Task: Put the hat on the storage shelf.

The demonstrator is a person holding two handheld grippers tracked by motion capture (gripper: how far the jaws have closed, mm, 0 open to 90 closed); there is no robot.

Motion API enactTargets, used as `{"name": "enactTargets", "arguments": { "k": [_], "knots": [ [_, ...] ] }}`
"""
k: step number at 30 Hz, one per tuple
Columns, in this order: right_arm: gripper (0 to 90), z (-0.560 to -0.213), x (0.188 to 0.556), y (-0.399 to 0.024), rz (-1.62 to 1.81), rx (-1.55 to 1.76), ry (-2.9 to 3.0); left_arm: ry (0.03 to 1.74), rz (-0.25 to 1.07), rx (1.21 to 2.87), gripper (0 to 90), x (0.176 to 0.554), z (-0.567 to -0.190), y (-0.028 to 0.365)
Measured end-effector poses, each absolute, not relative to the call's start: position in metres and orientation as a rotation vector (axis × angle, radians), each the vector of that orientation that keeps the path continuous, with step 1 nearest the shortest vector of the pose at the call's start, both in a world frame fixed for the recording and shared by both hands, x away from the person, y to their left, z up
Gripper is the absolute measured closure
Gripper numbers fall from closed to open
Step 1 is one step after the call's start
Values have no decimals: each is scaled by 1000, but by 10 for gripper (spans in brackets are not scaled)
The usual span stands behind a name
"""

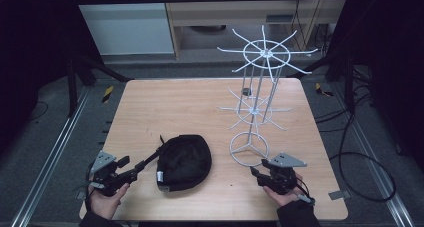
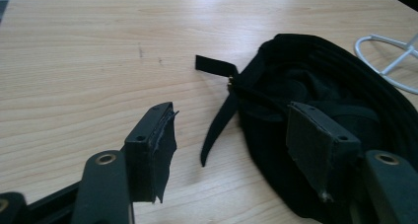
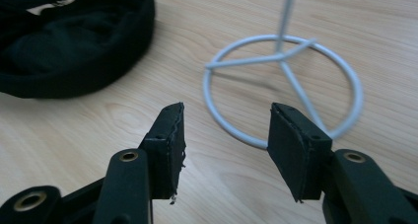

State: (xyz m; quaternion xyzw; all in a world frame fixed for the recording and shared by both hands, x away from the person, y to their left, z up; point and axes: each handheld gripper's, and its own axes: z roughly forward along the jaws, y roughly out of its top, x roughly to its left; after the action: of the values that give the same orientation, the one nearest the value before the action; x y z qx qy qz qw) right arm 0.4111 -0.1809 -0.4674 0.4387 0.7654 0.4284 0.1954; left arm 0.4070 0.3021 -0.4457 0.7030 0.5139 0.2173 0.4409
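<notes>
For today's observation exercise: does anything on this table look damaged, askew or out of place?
The left gripper's black pad is frayed and peeling off its jaw. The black cap lies upside down, its strap trailing loose on the table. The white wire rack stands upright and looks sound.

1. No word, brand name or number can be read in the high view or in either gripper view.
2. The black cap (image 1: 184, 161) carries a small white tag (image 1: 160, 176) at its near edge; whatever is printed on it is too small to make out.
3. Yellow-and-black striped markers (image 1: 107, 93) lie on the floor at the left and right of the worktop (image 1: 175, 107); they are warning stripes and bear no lettering.
4. The white wire stand (image 1: 255, 107) bears no label.
5. The worktop's wood grain shows a few dark scuff marks (image 2: 140, 51), which are not writing.
</notes>
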Motion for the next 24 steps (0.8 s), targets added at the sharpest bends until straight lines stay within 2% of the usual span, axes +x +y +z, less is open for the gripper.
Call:
{"name": "enactTargets", "arguments": {
  "k": [13,24],
  "knots": [
    [519,-459,417,-124,1297,1123,2229,1236,521,1782,404,404,-444,273],
    [533,-457,437,-84,1277,1112,2253,1235,485,1792,423,408,-445,257]
  ]
}}
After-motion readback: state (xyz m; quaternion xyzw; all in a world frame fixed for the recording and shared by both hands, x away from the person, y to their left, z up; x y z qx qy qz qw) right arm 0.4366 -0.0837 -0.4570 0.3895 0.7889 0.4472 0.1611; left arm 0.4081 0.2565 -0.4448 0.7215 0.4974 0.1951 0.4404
